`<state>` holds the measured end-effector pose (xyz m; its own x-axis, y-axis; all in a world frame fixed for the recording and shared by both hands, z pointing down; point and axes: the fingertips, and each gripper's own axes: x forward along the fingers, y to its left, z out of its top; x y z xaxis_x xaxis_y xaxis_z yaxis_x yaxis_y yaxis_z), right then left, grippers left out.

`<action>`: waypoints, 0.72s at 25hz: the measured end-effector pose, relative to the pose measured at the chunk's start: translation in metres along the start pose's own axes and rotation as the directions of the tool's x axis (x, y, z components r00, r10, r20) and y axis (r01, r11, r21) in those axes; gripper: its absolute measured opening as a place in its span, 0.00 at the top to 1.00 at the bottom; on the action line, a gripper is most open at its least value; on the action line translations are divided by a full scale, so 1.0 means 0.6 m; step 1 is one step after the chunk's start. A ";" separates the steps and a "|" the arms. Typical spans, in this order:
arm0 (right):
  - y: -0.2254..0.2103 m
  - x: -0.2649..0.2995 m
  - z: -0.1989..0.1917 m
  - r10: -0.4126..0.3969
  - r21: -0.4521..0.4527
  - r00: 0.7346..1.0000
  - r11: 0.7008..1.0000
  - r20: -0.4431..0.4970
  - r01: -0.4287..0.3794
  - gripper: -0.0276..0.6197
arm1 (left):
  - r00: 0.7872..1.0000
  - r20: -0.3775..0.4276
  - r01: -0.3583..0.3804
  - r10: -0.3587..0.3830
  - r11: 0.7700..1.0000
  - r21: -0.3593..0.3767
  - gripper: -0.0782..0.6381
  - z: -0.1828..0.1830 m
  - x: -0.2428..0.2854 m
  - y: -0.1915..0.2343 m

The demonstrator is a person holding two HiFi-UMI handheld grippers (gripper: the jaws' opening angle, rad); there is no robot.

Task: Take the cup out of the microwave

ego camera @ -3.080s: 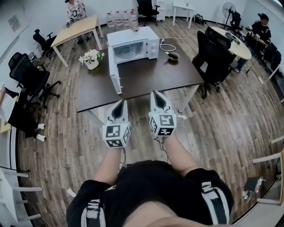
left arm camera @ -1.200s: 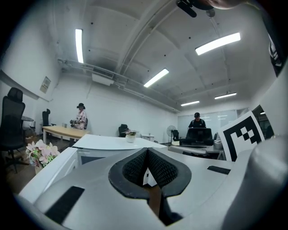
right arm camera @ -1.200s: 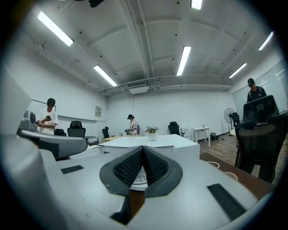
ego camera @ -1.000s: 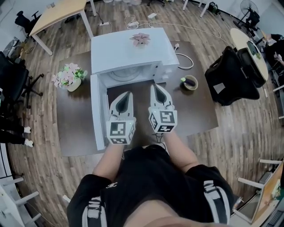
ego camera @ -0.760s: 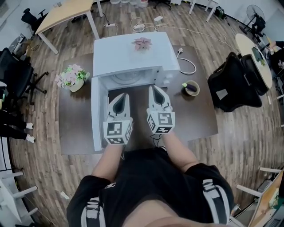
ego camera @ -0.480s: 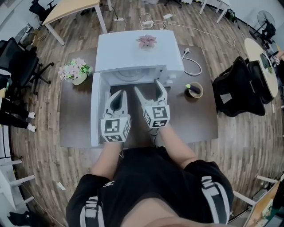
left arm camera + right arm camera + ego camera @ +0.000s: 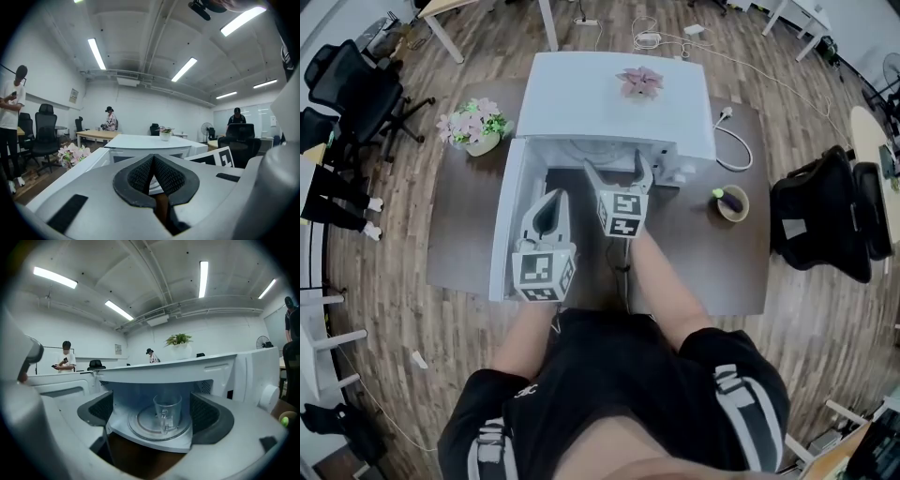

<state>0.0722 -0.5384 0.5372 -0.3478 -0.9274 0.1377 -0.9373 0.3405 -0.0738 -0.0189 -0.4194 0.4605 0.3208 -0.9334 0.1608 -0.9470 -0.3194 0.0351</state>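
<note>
The cup (image 7: 167,414) is clear, glossy glass and stands on a smooth glass turntable (image 7: 140,425). The microwave (image 7: 619,98) has a smooth white casing with a soft sheen. The table (image 7: 459,234) is dark brown and matt, the floor (image 7: 384,309) wood-grain plank. The left gripper (image 7: 551,195) has a smooth white plastic shell and black ribbed pads (image 7: 140,176)

**No legible writing in view**

Nothing is reading as words or numbers. One cube marker (image 7: 544,275) and a second marker (image 7: 622,215), centre of the head view, are showing only coded black squares. A wall notice (image 7: 73,95), left of the left gripper view, is showing too small to read.
</note>
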 end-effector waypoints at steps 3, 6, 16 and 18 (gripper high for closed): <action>-0.009 0.041 -0.028 -0.017 -0.023 1.000 1.000 -0.024 0.017 0.19 | 1.000 -0.018 -0.021 0.021 1.000 -0.004 0.89 -0.013 0.005 0.008; -0.021 0.075 -0.059 -0.038 -0.030 0.998 0.999 -0.048 0.036 0.17 | 0.999 -0.040 -0.037 0.037 0.999 -0.006 0.89 -0.027 0.008 0.015; -0.057 0.162 -0.103 -0.076 -0.056 0.990 0.996 -0.115 0.070 0.15 | 0.992 -0.099 -0.073 0.072 0.997 -0.004 0.89 -0.071 0.009 0.033; -0.058 0.175 -0.108 -0.077 -0.066 0.990 0.995 -0.118 0.069 0.15 | 0.991 -0.108 -0.077 0.076 0.997 -0.002 0.89 -0.077 0.009 0.035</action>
<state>0.0668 -0.6376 0.6182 -0.2750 -0.9259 0.2590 -0.9585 0.2850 0.0013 -0.0379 -0.4236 0.5079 0.2436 -0.9319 0.2686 -0.9689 -0.2462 0.0247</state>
